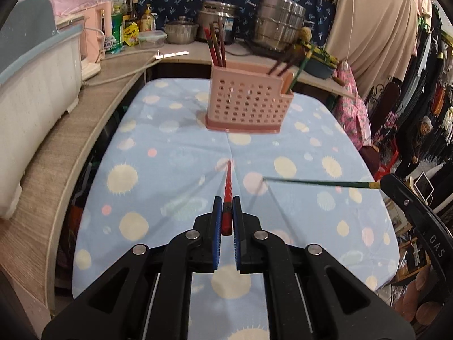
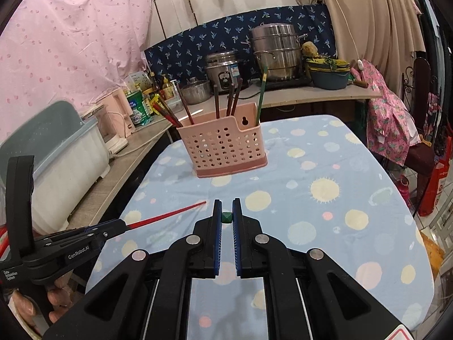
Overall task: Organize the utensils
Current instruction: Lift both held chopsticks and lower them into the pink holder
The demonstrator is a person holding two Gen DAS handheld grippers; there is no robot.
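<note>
While we held a gripper in each hand above the table, the left gripper (image 1: pixel 226 212) had its blue-padded fingers (image 1: pixel 217 221) pinched on a red chopstick (image 1: pixel 228 187). That chopstick pointed forward and down, away from the camera, over the pale blue tablecloth (image 1: pixel 170 147) printed with yellow and pink dots. Our right gripper (image 2: pixel 226 215) was likewise clamped on a green chopstick (image 1: pixel 317 182); from its own camera we saw only the green butt end (image 2: pixel 226 217) wedged between the pads, while the left camera showed the thin shaft reaching in from the right. Both chopsticks hung in the air, clear of the cloth. Farther back on the table stood a pink perforated utensil holder (image 2: pixel 226 147), well apart from both grippers. It held several dark brown and red chopsticks (image 2: pixel 218 102) in its main section, and one green chopstick (image 2: pixel 262 93) stood at its right end. Behind the table, a counter (image 2: pixel 311 93) carried steel pots (image 2: pixel 276 53) and a rice cooker (image 2: pixel 223 68).
</note>
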